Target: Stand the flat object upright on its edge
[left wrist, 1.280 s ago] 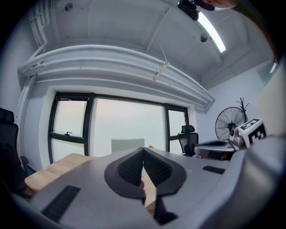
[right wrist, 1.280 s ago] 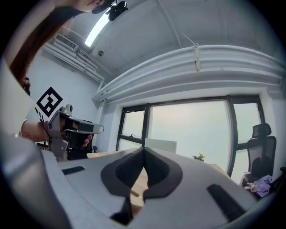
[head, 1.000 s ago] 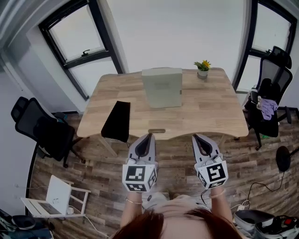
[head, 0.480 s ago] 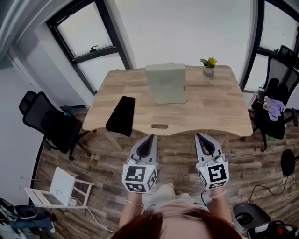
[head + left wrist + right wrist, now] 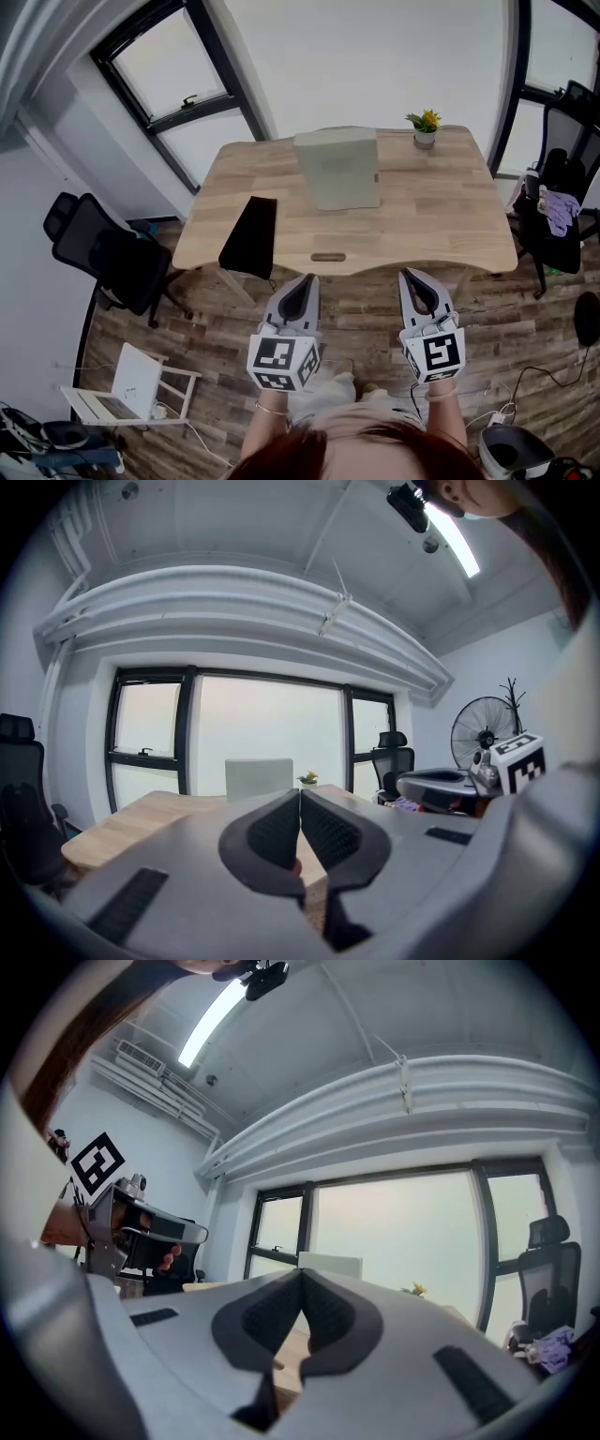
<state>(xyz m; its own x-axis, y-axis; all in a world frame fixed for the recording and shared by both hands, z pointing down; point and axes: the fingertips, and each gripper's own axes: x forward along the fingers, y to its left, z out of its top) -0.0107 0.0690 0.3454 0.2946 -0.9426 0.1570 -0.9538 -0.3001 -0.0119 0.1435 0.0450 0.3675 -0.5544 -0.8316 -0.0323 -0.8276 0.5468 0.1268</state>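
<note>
The wooden table (image 5: 441, 216) is bordered by open plank floor (image 5: 356, 314) along its near edge. One black office chair (image 5: 105, 262) is set off its left edge and another (image 5: 561, 202) off its right edge. Both grippers are held over the floor just short of the near edge, well apart from everything on the table. The left gripper (image 5: 307, 279) is seen with its jaws clenched on nothing, and the jaws of the right gripper (image 5: 410, 274) are likewise pressed together and empty. Most of the near half of the table is left bare. A black sheet (image 5: 249, 236) overhangs the near left corner.

The flat box (image 5: 339, 173) is placed at the middle of the far edge. It is stood upright on its edge with its broad face turned toward the near edge. It is plain, rectangular and pale grey-green, and its narrow top side is visible. A potted plant (image 5: 426, 127) with yellow flowers is set near the far right corner, apart from the box.

In the gripper views the box is shown as a pale rectangle rising from the table against the windows. A standing fan (image 5: 482, 731) is shown only in the left gripper view.
</note>
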